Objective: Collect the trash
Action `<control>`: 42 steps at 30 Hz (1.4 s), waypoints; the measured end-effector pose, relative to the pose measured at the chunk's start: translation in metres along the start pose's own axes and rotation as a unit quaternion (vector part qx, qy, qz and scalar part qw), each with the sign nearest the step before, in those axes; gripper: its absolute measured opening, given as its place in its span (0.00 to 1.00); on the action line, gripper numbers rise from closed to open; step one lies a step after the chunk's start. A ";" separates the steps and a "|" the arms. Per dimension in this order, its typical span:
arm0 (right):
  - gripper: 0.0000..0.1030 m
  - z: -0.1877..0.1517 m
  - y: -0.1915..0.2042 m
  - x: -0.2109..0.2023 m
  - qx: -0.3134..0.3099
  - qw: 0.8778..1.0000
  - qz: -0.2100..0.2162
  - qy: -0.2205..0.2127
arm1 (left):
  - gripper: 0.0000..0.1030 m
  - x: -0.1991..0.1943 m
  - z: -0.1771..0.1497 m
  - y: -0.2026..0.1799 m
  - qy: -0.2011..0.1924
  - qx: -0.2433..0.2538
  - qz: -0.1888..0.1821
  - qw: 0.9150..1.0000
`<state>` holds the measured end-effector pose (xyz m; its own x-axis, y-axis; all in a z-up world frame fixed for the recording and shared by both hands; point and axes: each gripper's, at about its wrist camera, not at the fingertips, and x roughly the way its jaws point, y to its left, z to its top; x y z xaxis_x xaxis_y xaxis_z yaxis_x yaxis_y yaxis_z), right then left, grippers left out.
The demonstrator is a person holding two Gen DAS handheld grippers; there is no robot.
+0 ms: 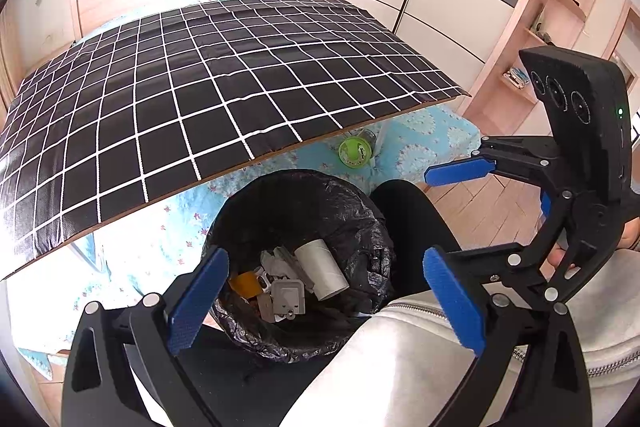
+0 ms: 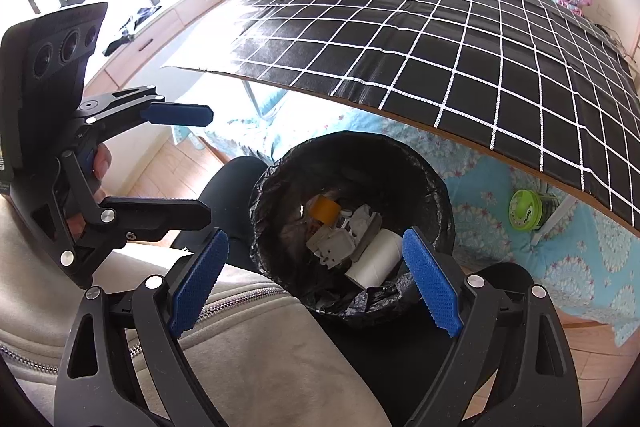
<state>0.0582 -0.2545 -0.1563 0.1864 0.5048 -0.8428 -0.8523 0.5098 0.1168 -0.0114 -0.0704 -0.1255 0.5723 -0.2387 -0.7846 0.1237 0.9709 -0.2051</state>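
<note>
Bedroom scene: a black board with a white grid lies over a bed with a blue floral sheet. Below its edge stands a bin lined with a black bag, holding a white paper roll, a grey plastic piece and an orange scrap. The left gripper and right gripper both hover above the bin, jaws spread wide, holding nothing. A green-lidded jar lies on the sheet beyond the bin.

Bright window glare, fisheye-warped edges
</note>
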 end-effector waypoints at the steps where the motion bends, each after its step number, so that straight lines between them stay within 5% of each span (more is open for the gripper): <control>1: 0.86 0.000 0.000 0.000 -0.001 1.000 0.001 0.000 | 0.92 0.000 0.000 0.000 0.000 0.000 0.000 1.000; 42: 0.86 -0.001 0.001 -0.002 0.001 1.000 -0.003 -0.003 | 0.92 0.002 -0.002 -0.002 0.000 0.000 0.000 1.000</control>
<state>0.0566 -0.2553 -0.1553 0.1944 0.5050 -0.8409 -0.8505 0.5139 0.1120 -0.0120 -0.0731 -0.1272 0.5715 -0.2388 -0.7851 0.1242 0.9709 -0.2049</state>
